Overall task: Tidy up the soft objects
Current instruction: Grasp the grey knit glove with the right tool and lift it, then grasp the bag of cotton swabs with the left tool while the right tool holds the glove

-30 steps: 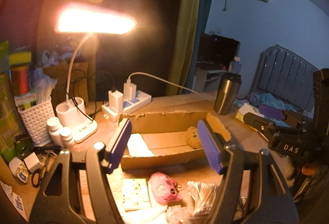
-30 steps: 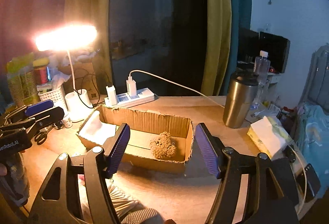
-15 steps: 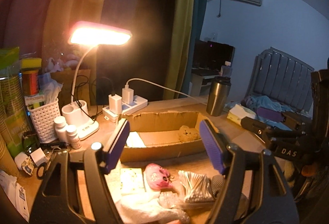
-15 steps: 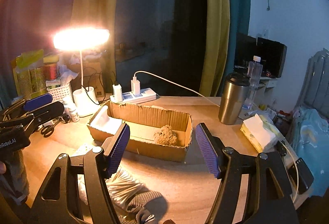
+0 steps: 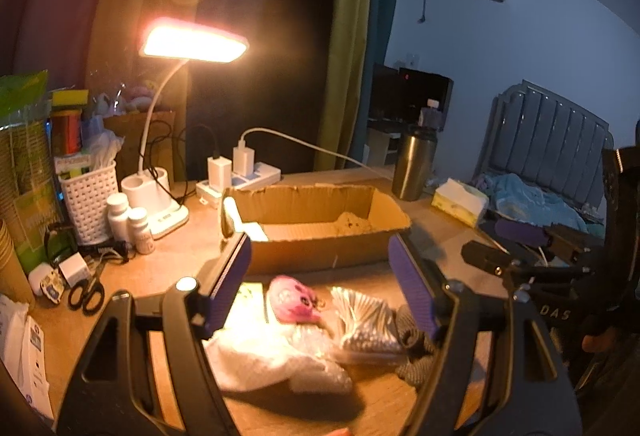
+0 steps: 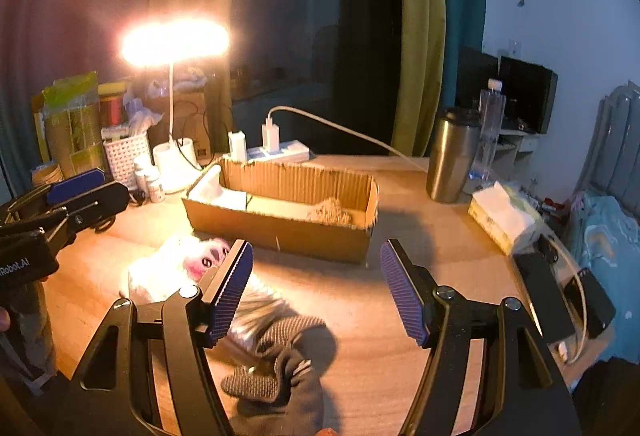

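Observation:
A low cardboard box (image 5: 320, 232) (image 6: 280, 224) lies mid-desk, holding a tan fuzzy plush (image 5: 352, 223) (image 6: 328, 212) at its right end and a white pad (image 6: 214, 192) at its left. In front of it is a heap: a pink plush (image 5: 290, 298) (image 6: 200, 260), white bubble wrap (image 5: 272, 352), a bag of cotton swabs (image 5: 368, 320) and a grey knit glove (image 6: 280, 364) (image 5: 416, 352). My left gripper (image 5: 320, 288) hovers open above the heap, with nothing between its pads. My right gripper (image 6: 316, 288) is open and empty too, over bare desk right of the glove.
A lit desk lamp (image 5: 194, 46), white basket (image 5: 90, 196), pill bottles (image 5: 128, 220) and scissors (image 5: 86, 294) crowd the left. A power strip (image 5: 240, 182) sits behind the box. A steel tumbler (image 6: 452, 156) and tissue pack (image 6: 504, 216) stand right. A bed (image 5: 540, 164) lies beyond.
Both grippers have drawn back from the box toward the near desk edge, so the heap of soft things now shows more fully. Their jaws stay wide apart.

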Demonstrator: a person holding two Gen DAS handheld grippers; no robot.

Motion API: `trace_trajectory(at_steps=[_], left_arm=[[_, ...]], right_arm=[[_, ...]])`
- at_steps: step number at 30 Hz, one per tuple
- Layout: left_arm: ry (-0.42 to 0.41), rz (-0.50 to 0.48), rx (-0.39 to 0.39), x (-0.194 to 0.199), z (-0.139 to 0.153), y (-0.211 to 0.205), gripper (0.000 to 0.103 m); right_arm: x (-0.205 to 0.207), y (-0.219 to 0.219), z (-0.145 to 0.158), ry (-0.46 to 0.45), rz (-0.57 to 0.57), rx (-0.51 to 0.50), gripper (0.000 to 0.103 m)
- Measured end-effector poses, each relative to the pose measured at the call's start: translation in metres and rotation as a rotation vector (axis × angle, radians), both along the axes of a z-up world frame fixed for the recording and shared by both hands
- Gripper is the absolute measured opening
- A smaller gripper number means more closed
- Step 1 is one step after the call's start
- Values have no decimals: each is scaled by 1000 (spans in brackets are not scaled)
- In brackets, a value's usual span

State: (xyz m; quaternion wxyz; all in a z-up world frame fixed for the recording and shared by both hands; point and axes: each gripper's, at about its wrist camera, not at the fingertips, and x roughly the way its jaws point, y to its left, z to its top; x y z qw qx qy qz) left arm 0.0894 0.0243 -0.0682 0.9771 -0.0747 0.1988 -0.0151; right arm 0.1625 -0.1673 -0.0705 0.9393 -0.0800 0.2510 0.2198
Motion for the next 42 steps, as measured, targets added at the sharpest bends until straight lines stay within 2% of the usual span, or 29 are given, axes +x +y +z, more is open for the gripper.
trace_trajectory(at_steps=[12,21,22,26,28,29,34,42], left_arm=[[85,-7,11,-2,-34,-19,73],[144,-1,50,9,-48,-36,73],[155,-2,56,11,-50,-39,73],[187,-7,76,18,-57,-50,73],[198,-9,87,22,-58,-55,73],[205,-11,94,24,-59,-58,73],[232,-19,114,35,-61,-70,73],[287,-33,124,60,-75,-88,73]], right_arm=[[-8,-9,-50,103,15,-3,70],[-3,-5,-90,209,86,-19,70],[-4,-4,-94,215,95,-22,68],[-4,-1,-107,227,113,-59,42],[-1,0,-114,243,107,-81,37],[1,-1,-118,254,108,-89,30],[3,-12,-119,231,101,-72,28],[23,-52,-110,216,22,-10,28]])
